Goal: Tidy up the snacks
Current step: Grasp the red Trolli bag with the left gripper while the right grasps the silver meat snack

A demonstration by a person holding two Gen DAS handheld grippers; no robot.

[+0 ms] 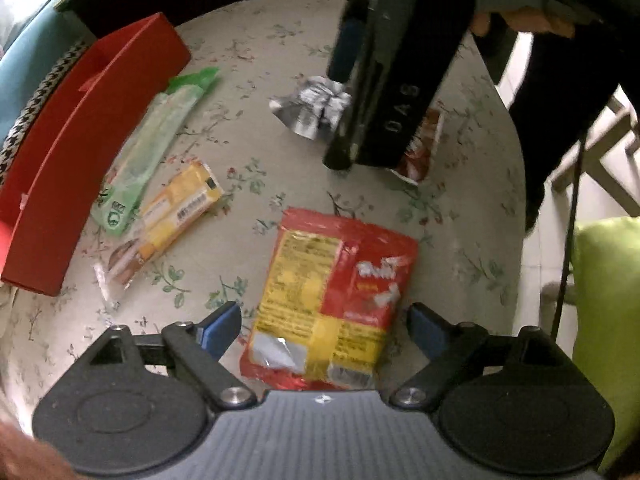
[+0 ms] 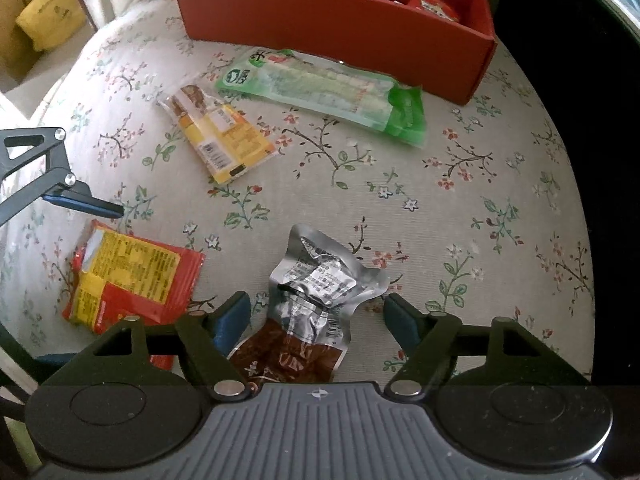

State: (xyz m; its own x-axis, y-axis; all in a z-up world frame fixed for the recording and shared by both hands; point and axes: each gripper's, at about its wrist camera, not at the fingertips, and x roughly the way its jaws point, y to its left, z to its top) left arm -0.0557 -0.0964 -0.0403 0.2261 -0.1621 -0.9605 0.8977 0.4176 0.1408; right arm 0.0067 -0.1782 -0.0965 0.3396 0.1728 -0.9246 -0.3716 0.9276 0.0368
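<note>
My left gripper (image 1: 322,330) hangs spread wide over the red snack bag (image 1: 332,300) on the counter (image 1: 256,60); my right gripper (image 2: 316,316), also wide, straddles the silver pouch (image 2: 320,280). Red box (image 2: 340,20) sits beyond.

Both wrist views overlook floral tablecloth (image 1: 256,60); opposite sides.

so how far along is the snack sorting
Done: the red box already holds a few packets. In hand: nothing gripped; the left gripper is open around the red-yellow bag, the right gripper open around the silver pouch. Left: those two, the green pack and the yellow bar.
</note>
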